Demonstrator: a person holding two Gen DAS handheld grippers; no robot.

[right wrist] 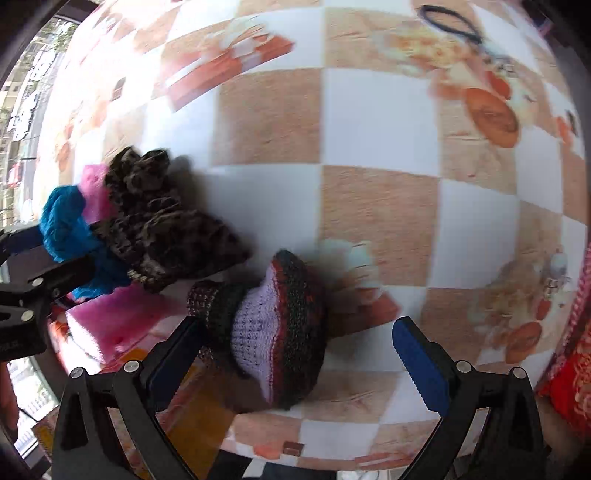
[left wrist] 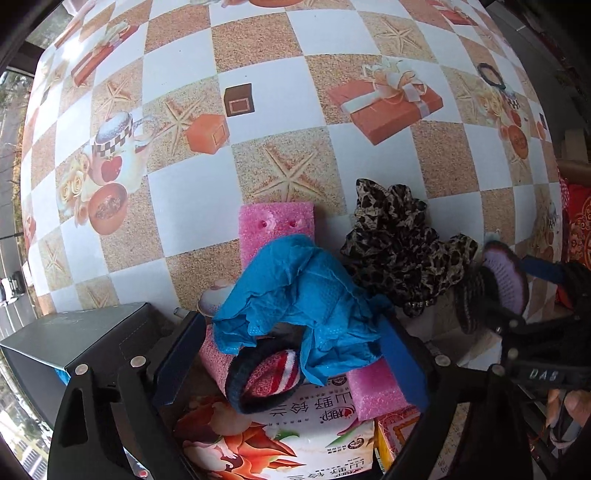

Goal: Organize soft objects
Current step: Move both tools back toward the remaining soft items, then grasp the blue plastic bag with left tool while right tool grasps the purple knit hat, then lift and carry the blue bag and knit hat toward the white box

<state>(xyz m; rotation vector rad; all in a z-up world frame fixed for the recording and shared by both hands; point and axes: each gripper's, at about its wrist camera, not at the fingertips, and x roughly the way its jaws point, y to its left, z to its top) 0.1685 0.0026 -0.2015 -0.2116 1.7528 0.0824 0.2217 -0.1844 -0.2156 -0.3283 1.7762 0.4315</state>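
Left gripper [left wrist: 291, 354] spread wide around blue cloth [left wrist: 306, 295], pads not pressing, cloth heaped on pink foam [left wrist: 376, 391] atop tissue pack [left wrist: 280, 435], leopard scrunchie [left wrist: 402, 251] beside it, right gripper [right wrist: 295, 362] spread around knitted piece [right wrist: 277, 332], checkered table [left wrist: 258, 48].

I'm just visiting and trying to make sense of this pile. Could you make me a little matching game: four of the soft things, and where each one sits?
Things:
1. blue cloth
2. leopard scrunchie
3. crocheted piece
4. black hair tie

Places:
A. far across the table, alone
B. between the right gripper's open fingers
C. between the left gripper's fingers, over pink foam
D. between the blue cloth and the crocheted piece

Pairs: 1-C, 2-D, 3-B, 4-A
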